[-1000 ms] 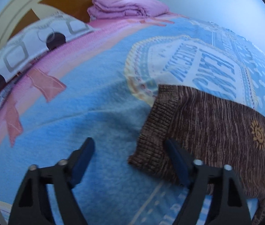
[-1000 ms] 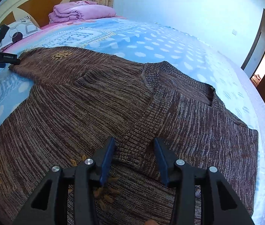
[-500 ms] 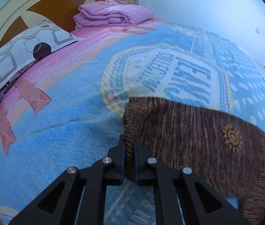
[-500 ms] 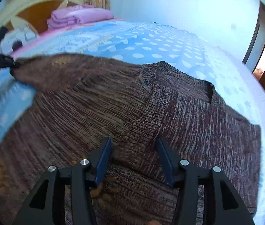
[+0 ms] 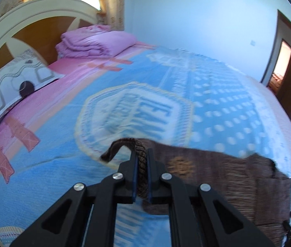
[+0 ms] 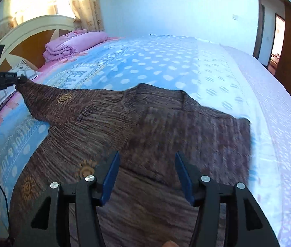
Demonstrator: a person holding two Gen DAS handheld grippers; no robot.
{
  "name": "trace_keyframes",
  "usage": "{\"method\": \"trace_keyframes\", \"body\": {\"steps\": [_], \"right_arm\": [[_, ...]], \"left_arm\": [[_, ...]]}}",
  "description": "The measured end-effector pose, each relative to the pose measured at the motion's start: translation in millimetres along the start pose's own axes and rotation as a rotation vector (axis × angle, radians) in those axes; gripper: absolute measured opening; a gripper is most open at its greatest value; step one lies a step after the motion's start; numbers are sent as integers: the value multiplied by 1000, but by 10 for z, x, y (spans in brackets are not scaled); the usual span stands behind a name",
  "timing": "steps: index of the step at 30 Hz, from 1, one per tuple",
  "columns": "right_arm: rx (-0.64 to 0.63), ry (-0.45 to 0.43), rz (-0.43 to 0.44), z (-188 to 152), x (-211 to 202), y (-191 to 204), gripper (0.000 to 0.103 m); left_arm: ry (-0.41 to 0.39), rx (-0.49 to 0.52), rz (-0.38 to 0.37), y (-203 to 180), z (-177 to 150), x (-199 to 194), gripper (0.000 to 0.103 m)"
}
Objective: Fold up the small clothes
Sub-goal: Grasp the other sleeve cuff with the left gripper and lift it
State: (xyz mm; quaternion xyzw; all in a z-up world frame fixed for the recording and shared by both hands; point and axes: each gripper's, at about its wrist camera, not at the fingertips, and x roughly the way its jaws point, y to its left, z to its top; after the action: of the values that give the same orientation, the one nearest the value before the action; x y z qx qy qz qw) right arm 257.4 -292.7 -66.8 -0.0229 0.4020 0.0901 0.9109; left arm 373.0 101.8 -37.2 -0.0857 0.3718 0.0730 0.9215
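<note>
Cuff (image 5: 140, 154) of a brown sweater (image 6: 166, 127) is seen clamped between the shut jaws of the left gripper (image 5: 140, 164) and raised off the blue blanket (image 5: 217, 103); a second earlier those jaws stood wide apart beside the cuff, which lay flat. The sleeve (image 6: 63, 100) is now drawn up and outward from the body of the sweater, which is spread across the bed. The first fold is judged to be under way, with the sleeve likely to be carried across the chest. The right gripper (image 6: 147, 173) is held above the sweater's lower part, its jaws opening, with knit beneath them but nothing pinched. No containers are seen; a folded pink quilt (image 5: 96, 43) and a pillow (image 5: 11, 86) lie by the headboard (image 5: 32, 24).
</note>
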Motion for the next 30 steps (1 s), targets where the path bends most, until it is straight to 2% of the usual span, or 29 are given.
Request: {"method": "trace_keyframes", "body": {"steps": [11, 15, 20, 26, 28, 30], "right_arm": [[27, -1, -20, -394, -361, -347, 57], [35, 4, -17, -510, -402, -404, 58], [58, 14, -2, -631, -374, -455, 58], [80, 25, 22, -740, -299, -470, 58], [71, 24, 16, -771, -285, -463, 58], [64, 20, 12, -791, -271, -470, 58]], "left_arm": [[-26, 24, -132, -894, 23, -322, 8], [-9, 48, -182, -1328, -140, -317, 8], [29, 127, -236, -1991, -534, -234, 8], [53, 242, -196, -2608, -1021, -33, 8], [78, 287, -180, -2778, -1171, 57, 12], [118, 311, -178, -2862, -1266, 116, 20]]}}
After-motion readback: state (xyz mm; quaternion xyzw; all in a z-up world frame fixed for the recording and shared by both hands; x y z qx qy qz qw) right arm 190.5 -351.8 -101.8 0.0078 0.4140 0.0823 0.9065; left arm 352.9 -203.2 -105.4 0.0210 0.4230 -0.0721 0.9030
